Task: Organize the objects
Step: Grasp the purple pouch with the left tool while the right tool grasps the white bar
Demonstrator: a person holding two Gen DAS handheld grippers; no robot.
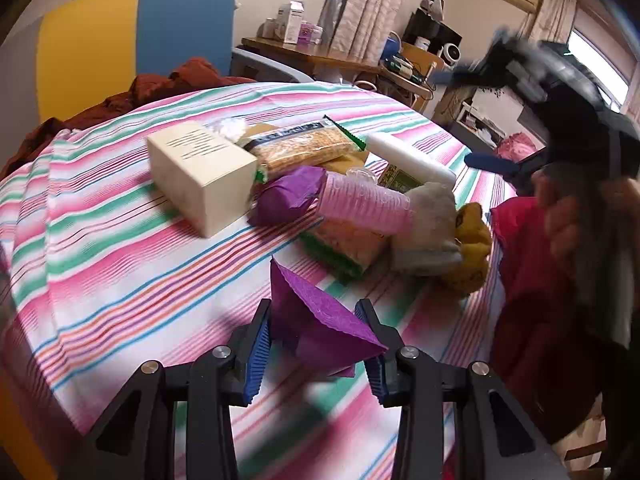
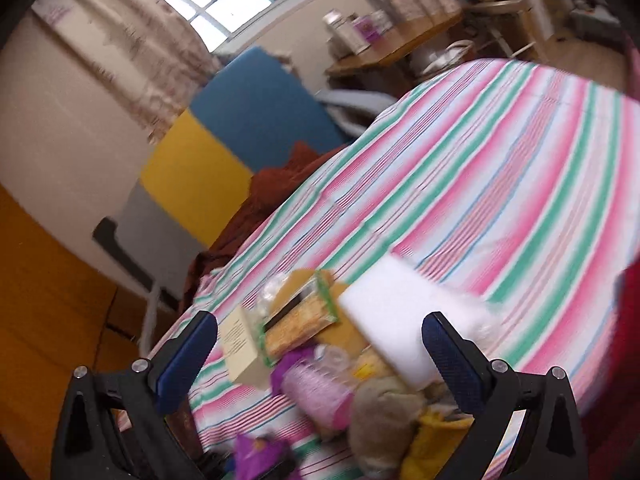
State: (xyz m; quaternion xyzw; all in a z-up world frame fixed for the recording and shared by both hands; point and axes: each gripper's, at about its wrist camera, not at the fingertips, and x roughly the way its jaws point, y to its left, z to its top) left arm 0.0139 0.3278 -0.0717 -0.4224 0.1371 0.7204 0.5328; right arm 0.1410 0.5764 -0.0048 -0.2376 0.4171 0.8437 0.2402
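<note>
My left gripper [image 1: 316, 340] is shut on a folded purple paper napkin [image 1: 320, 320] and holds it just above the striped cloth [image 1: 120, 240]. Beyond it lies a pile: a cream box [image 1: 200, 176], a cracker pack [image 1: 304, 148], a stack of pink cups [image 1: 360, 204], a second purple napkin [image 1: 288, 196], a white roll [image 1: 412, 160], a grey sock [image 1: 432, 228] and a yellow cloth [image 1: 474, 252]. My right gripper [image 2: 320, 344] is open and empty, raised over the pile; it also shows in the left wrist view [image 1: 472, 116], held high at the right.
A yellow and blue padded board [image 1: 132, 40] stands behind the striped cloth. A rust-brown cloth [image 1: 172, 84] lies at its far edge. A wooden desk [image 1: 320, 56] with boxes stands farther back. A red garment [image 1: 532, 280] is at the right.
</note>
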